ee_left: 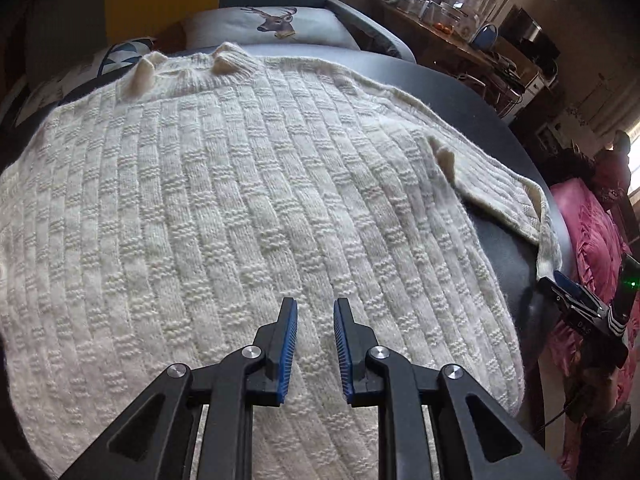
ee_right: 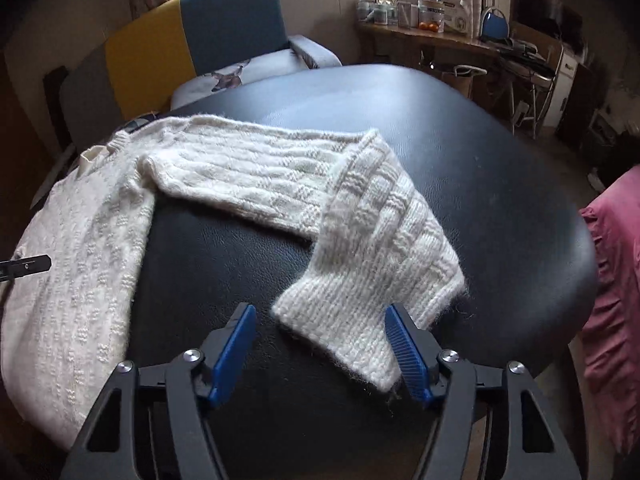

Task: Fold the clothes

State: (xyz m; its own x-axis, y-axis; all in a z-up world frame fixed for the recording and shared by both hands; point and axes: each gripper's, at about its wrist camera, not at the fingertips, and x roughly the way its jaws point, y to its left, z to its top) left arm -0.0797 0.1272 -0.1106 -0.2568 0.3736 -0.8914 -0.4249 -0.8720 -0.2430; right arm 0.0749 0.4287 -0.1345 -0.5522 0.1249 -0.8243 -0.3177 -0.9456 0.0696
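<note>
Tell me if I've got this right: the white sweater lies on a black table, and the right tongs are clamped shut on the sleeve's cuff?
Not quite. The right tongs are open, one blue finger on each side of the cuff, not clamped on it; the right wrist view shows this. The rest holds: the white sweater lies on a black table.

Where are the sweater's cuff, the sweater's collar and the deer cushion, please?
sweater's cuff (ee_right: pixel 340 320): right wrist view, ribbed sleeve end.
sweater's collar (ee_left: pixel 188 74): left wrist view, ribbed neckband.
deer cushion (ee_left: pixel 276 20): left wrist view, printed deer head.
</note>
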